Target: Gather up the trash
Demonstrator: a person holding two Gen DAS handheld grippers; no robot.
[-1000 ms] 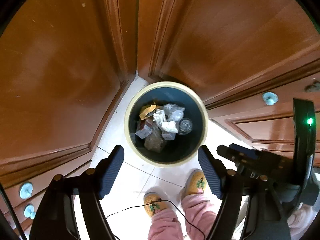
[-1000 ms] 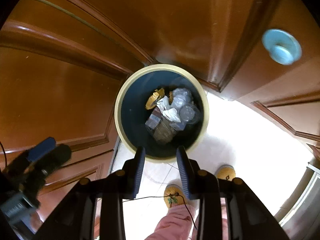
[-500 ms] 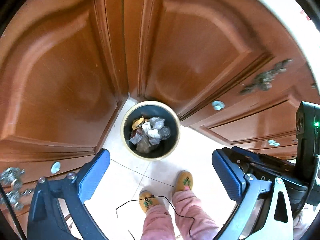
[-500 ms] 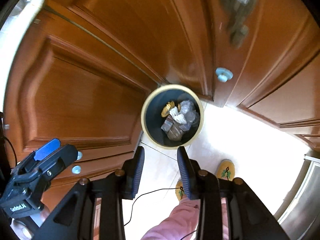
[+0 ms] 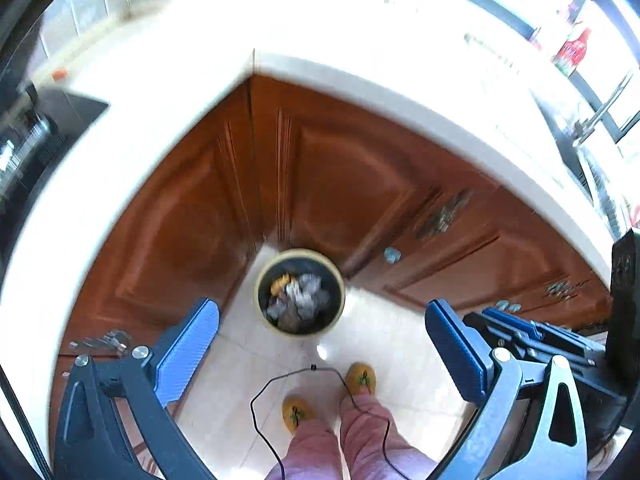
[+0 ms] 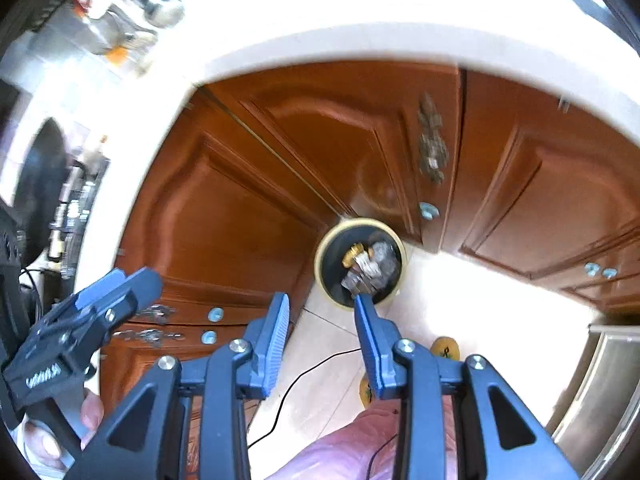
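Counter (image 5: pixel 360 80): white top wrapping an inner corner above brown cabinet doors (image 5: pixel 192 224).
Floor (image 5: pixel 240 380): pale tiles; slippered feet (image 5: pixel 360 378) and a thin black cable (image 5: pixel 256 400).
Bin (image 5: pixel 262 280): round, cream-rimmed, on the floor in the cabinet corner.
Trash (image 5: pixel 300 298): crumpled wrappers piled inside the bin.
Left gripper (image 5: pixel 322 354): jaws spread wide, nothing between them.
Right gripper (image 6: pixel 322 334): jaws partly apart, holding nothing.

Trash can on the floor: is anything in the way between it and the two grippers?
Nothing visible. The trash can stands open-topped in the cabinet corner, and both the left gripper and right gripper are empty, high above it.
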